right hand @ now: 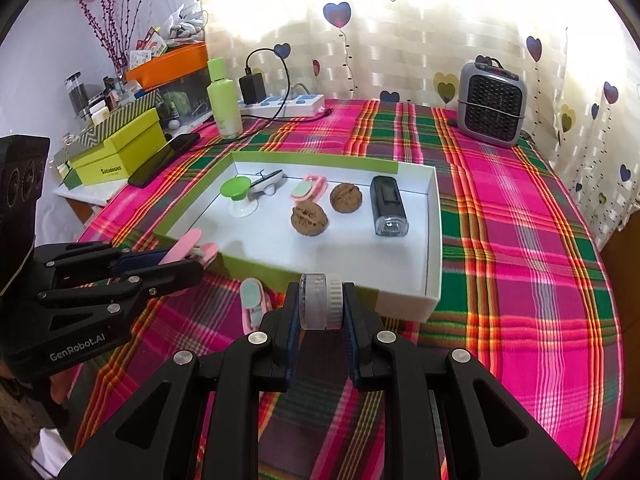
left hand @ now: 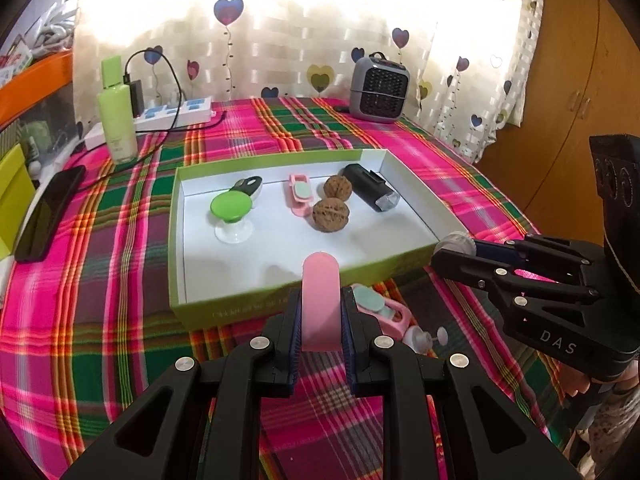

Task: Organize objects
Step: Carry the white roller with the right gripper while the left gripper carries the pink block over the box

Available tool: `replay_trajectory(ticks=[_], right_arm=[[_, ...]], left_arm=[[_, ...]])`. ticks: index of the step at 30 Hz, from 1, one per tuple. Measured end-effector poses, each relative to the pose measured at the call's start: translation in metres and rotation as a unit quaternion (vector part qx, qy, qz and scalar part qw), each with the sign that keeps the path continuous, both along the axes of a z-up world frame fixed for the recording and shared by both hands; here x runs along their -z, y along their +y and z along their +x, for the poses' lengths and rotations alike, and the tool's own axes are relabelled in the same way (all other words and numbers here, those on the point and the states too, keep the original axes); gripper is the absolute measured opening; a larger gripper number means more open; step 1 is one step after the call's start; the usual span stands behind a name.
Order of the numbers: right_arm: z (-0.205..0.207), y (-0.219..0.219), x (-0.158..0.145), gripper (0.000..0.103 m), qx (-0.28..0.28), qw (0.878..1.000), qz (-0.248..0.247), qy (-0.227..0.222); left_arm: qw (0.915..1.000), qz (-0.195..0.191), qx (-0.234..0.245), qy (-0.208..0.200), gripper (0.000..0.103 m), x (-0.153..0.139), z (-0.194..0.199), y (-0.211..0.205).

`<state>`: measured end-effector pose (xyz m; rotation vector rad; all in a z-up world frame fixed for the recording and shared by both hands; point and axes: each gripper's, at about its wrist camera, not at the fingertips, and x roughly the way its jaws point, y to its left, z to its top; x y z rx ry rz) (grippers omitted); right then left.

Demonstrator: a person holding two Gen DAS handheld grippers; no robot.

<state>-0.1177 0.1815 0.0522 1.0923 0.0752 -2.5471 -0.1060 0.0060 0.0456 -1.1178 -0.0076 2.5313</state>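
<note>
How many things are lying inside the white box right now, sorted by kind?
Walnuts: 2
Black lamp: 1
Pink case: 1
Green suction knob: 1
Black-and-white gadget: 1
Total: 6

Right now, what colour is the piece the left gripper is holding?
Pink: the flat pink piece clamped in the left gripper, clearest in the left wrist view.
</note>
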Motion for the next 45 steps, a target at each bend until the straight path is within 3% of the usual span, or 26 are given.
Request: replay_trajectory(ticks=[17,45], right_arm=[[-0.037,-0.003,-0.002,0.020,0.005,1.000,-0.006,-0.001],[-0.088,-0.009,0.023,0.020,0.001,0.999,0.000,-0.035]], left_arm=[[0.9999,0.010,-0.005,-0.011,0.016,0.001,-0.039,0.001],[0.9988,-0.001,-0.024,-0.043,0.016,0.023,-0.097,0.009]])
